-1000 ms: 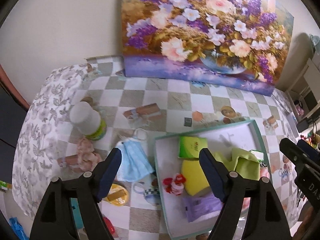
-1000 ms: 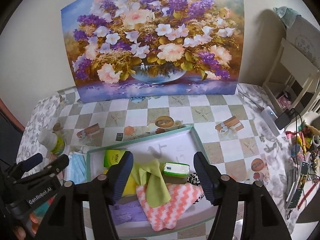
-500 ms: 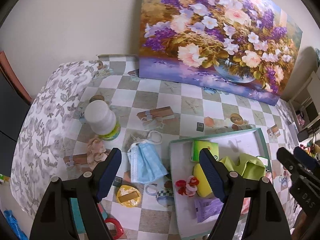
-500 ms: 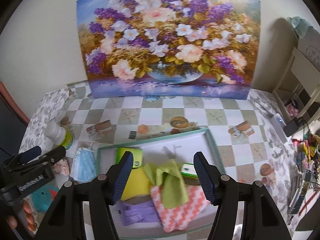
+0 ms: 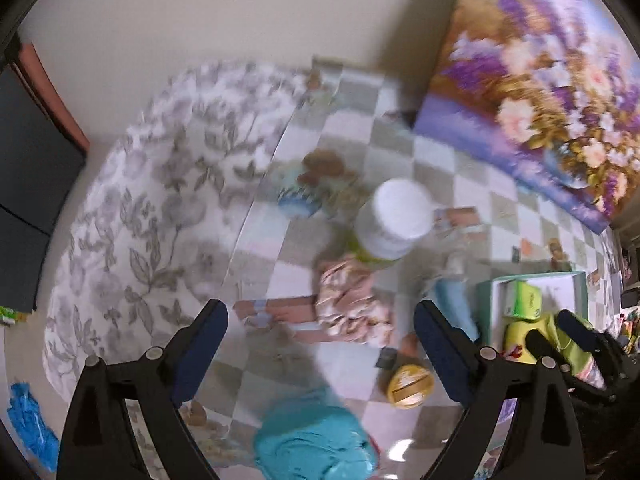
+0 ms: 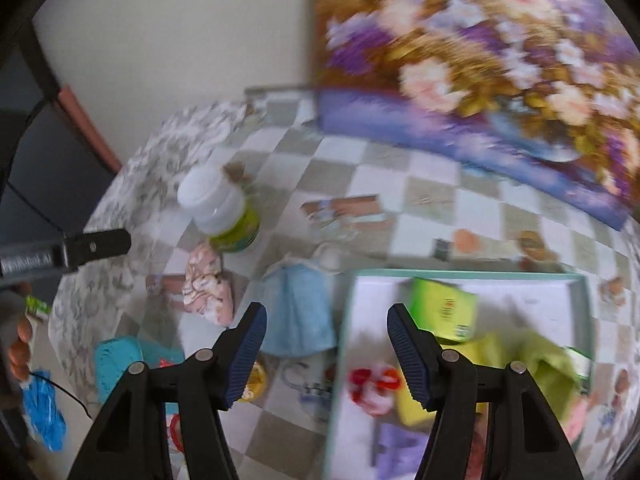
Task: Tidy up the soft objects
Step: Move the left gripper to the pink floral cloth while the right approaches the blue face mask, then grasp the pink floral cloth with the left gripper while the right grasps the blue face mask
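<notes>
My left gripper (image 5: 320, 344) is open and empty, above a crumpled pink floral cloth (image 5: 350, 306) lying on the checked table beside a white-capped bottle (image 5: 394, 220). My right gripper (image 6: 324, 344) is open and empty, over the left rim of a teal-edged tray (image 6: 460, 276). A blue face mask (image 6: 298, 312) lies just left of the tray. The tray holds a green packet (image 6: 444, 310), yellow-green cloths (image 6: 532, 364), a red-and-white soft item (image 6: 374, 388) and a purple pouch (image 6: 396, 448). The pink cloth (image 6: 208, 286) shows in the right wrist view too. A teal soft object (image 5: 316, 440) lies near the front edge.
A large flower painting (image 5: 540, 72) leans on the wall at the back. A yellow round lid (image 5: 410, 386) sits on the table by the tray. A floral tablecloth (image 5: 160, 208) drapes over the table's left edge. The left gripper's body (image 6: 60, 254) shows in the right wrist view.
Both grippers have swung left. The left one now frames the pink cloth and bottle instead of the mask and tray. The right one has come closer to the tray's left rim. Both stay open.
</notes>
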`<state>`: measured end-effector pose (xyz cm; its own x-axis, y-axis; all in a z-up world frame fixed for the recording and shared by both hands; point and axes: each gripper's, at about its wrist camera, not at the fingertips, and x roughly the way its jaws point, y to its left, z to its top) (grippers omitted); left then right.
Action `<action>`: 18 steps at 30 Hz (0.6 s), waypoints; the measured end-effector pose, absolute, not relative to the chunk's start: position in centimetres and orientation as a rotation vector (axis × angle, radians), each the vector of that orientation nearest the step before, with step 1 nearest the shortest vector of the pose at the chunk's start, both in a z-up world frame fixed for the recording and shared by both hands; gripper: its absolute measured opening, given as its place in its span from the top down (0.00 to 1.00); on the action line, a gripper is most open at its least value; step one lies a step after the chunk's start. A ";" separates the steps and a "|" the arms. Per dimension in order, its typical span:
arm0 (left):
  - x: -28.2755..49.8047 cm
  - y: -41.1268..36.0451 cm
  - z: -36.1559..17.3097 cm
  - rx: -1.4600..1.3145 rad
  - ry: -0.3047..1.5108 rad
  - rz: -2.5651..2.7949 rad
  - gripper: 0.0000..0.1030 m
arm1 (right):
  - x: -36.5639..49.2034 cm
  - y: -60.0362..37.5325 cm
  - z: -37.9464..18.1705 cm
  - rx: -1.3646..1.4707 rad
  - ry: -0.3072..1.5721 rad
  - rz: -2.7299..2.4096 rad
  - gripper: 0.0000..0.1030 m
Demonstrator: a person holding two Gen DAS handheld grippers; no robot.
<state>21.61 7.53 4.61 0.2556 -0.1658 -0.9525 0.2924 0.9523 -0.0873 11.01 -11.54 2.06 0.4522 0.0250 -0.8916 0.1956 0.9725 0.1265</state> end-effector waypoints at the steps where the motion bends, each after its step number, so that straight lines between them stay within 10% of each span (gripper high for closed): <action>1: 22.2 7.7 3.8 0.103 1.310 -0.315 0.08 | 11.5 -11.3 1.3 0.220 1.117 -0.105 0.36; 18: 25.7 3.4 -7.9 0.198 1.573 -0.309 0.09 | 15.1 -7.9 -6.7 0.153 1.274 -0.054 0.36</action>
<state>25.68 3.42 -7.87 -0.0284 -0.0664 -0.9974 0.3154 0.9462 -0.0720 15.12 -7.92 -6.67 0.2925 0.0442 -0.9553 0.1255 0.9885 0.0841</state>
